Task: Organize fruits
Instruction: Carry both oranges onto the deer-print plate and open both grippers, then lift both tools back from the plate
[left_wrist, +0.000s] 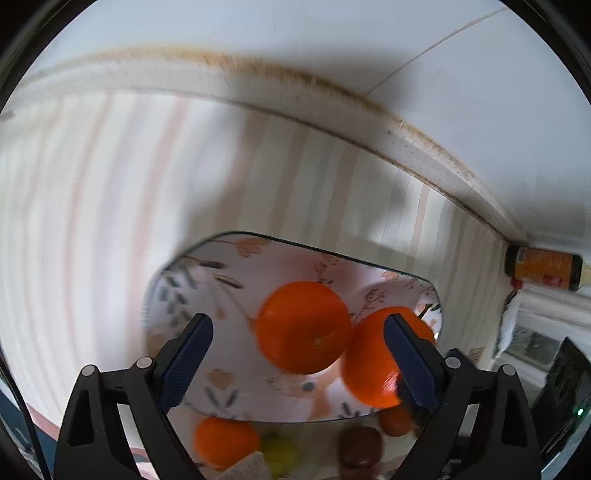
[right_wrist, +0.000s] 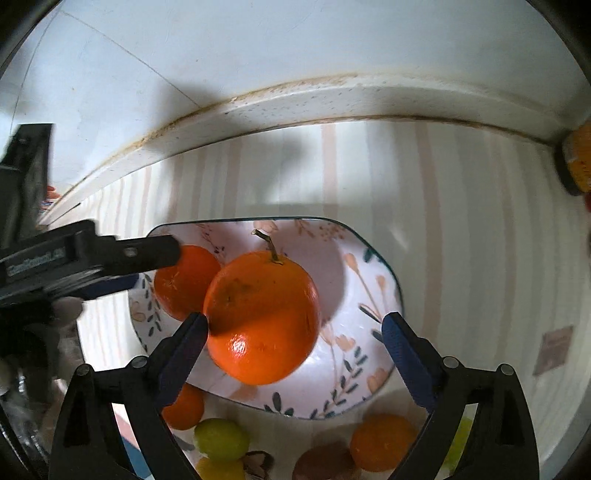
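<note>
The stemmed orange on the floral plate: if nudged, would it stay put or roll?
The stemmed orange is round, so it would likely roll on the smooth plate. The smaller orange touching it may block one side. Its glossy, firm-looking skin suggests it may slip between pads.

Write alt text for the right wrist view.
Two oranges sit touching in a flowered plate on a striped cloth, the nearer, larger one with a short stem. The right gripper hangs over them, jaws open and holding nothing; the left gripper reaches in from the left. More fruit lies below the plate.
</note>
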